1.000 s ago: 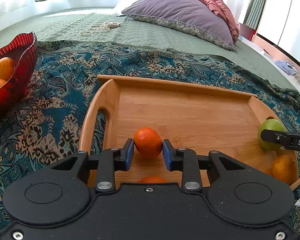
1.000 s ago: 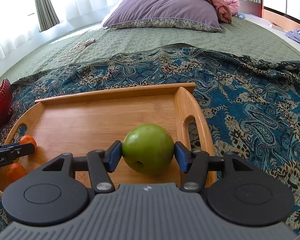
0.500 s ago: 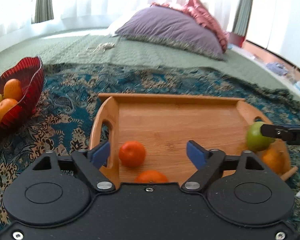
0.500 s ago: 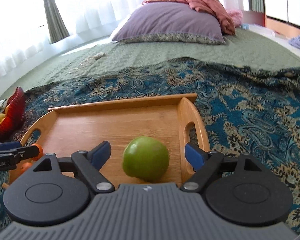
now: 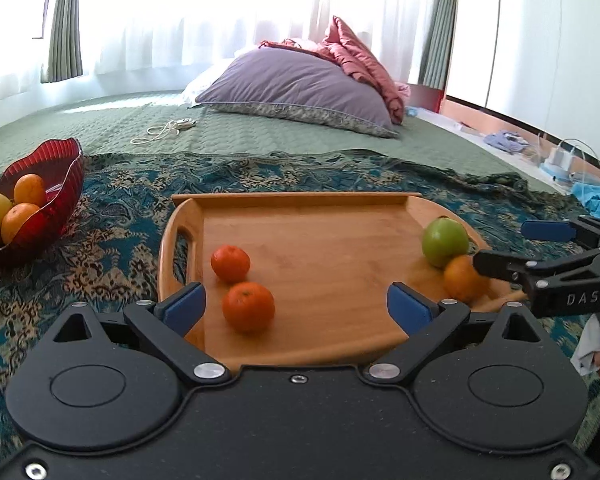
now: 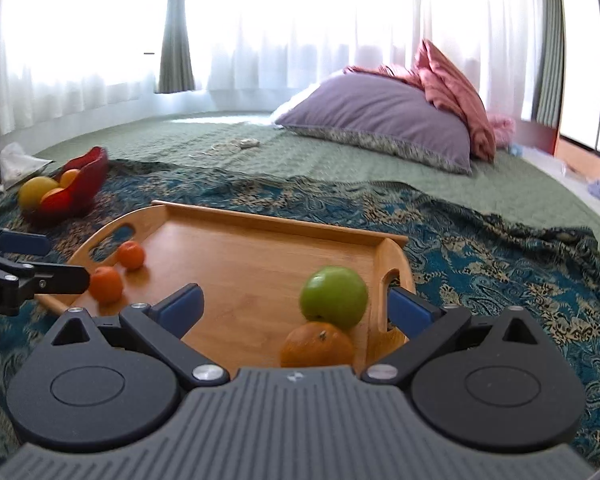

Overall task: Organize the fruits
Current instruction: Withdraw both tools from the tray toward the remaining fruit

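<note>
A wooden tray (image 5: 320, 248) lies on the patterned blanket. Two mandarins (image 5: 248, 307) (image 5: 230, 263) rest at its left end. A green apple (image 5: 445, 241) and an orange (image 5: 462, 278) rest at its right end, touching. My left gripper (image 5: 296, 305) is open and empty, raised behind the tray's near left edge. My right gripper (image 6: 296, 306) is open and empty, raised behind the apple (image 6: 334, 297) and orange (image 6: 318, 346). A red glass bowl (image 5: 40, 196) at the left holds two oranges and a yellow fruit.
The tray (image 6: 260, 256) sits on a blue patterned blanket (image 5: 100, 248) over a green bedspread. A purple pillow (image 5: 300, 88) and pink cloth lie at the far side. A cord (image 5: 168, 130) lies on the bedspread. Clutter sits beyond the bed's right edge (image 5: 560, 156).
Both grippers opened, letting go of the mandarin and the green apple on the tray. Both then lifted and pulled back, so more of the room shows.
</note>
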